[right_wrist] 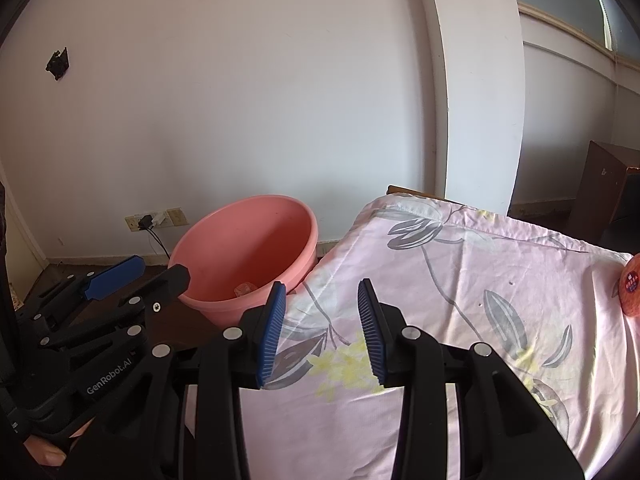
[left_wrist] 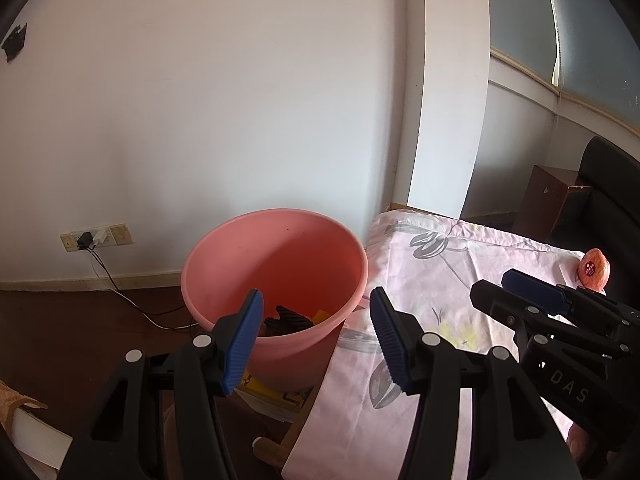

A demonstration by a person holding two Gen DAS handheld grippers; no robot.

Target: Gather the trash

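A pink plastic bin (left_wrist: 280, 264) stands on the floor beside the cloth-covered table (left_wrist: 460, 280); it also shows in the right wrist view (right_wrist: 248, 256). Dark and yellow trash (left_wrist: 292, 318) lies at its bottom. My left gripper (left_wrist: 316, 340) is open and empty, held above the bin's near rim. My right gripper (right_wrist: 322, 332) is open and empty, above the table's left part. Each gripper shows in the other's view: the right one (left_wrist: 560, 320) and the left one (right_wrist: 120, 292). A pink apple with a sticker (left_wrist: 594, 270) sits at the table's far right edge (right_wrist: 632, 286).
The table carries a pink floral cloth (right_wrist: 460, 280). A wall socket with plugged cables (left_wrist: 96, 236) is left of the bin. A book (left_wrist: 36, 432) and yellow printed papers (left_wrist: 272, 396) lie on the dark floor. A brown cabinet (left_wrist: 548, 196) stands at back right.
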